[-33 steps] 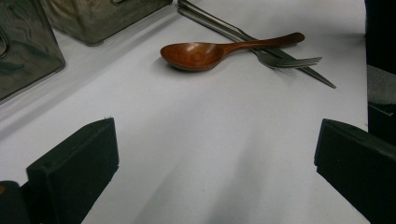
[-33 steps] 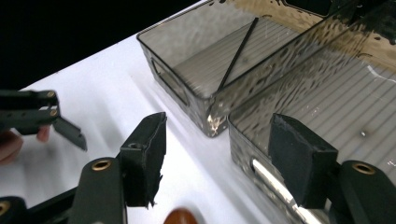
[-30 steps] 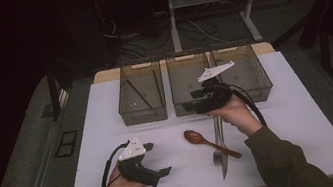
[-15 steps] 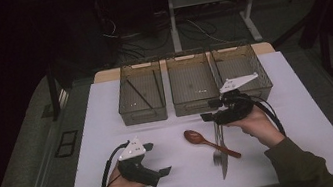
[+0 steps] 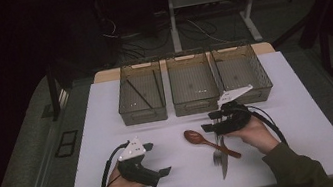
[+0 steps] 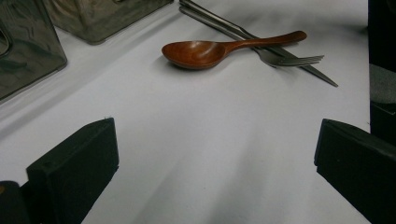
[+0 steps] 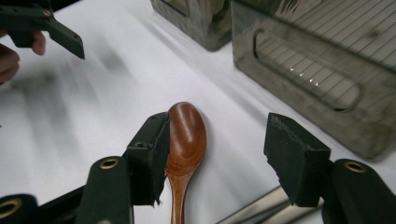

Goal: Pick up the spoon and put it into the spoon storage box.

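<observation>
- On the white desk [image 5: 107, 113], lots of bare room at the left and along the near edge.
- At the far side, three see-through bins [image 5: 192, 83] in a row, smooth walls with cut-out handles, two thin sticks in the left one.
- Near the middle, a brown wooden spoon [image 5: 201, 140], round bowl, smooth and shiny, its handle lying across a metal fork [image 5: 218, 155] and a flat knife [image 5: 225, 165].
- Just above the spoon handle, right gripper [image 5: 214, 127], lower and nearer the spoon than a second ago, jaws apart and just closing a little, one pad beside the spoon bowl, not squeezing it.
- Down at the left, left gripper [image 5: 159, 159] resting in the same spot as before, jaws wide apart, holding nothing, well apart from the spoon.
</observation>
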Tool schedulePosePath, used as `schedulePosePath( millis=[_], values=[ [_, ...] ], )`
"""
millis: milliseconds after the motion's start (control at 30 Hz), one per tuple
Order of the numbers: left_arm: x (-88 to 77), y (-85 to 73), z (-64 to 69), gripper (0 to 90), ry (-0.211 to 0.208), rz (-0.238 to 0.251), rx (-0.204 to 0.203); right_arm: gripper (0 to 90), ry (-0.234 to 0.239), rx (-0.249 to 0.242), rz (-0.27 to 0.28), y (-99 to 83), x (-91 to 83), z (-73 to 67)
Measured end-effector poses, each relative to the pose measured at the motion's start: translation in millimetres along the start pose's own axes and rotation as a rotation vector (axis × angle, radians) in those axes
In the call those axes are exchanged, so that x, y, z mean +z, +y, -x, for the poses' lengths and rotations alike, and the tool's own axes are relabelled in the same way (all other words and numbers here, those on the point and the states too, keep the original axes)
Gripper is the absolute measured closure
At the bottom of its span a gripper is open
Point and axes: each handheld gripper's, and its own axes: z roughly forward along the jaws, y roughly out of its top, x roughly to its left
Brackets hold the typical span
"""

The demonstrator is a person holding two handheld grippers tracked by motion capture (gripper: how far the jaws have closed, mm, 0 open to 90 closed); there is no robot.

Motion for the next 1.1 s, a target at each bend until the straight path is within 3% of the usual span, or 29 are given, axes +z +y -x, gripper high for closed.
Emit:
schedulePosePath(
  millis=[433, 700, 1100],
  values=[
    [0.7, 0.2, 0.5, 0.0, -0.001, -0.001, 0.004, 46.1, 0.020, -0.014, -0.075, -5.1, 35.5, -9.0],
    [0.7, 0.0, 0.2, 0.0, -0.002, -0.003, 0.006, 50.0, 0.023, -0.016, -0.100, -6.9, 45.5, -9.0],
    [0.7, 0.0, -0.1, 0.0, -0.004, -0.003, 0.004, 53.4, 0.005, -0.092, -0.147, -10.4, 53.0, -16.9]
  ],
)
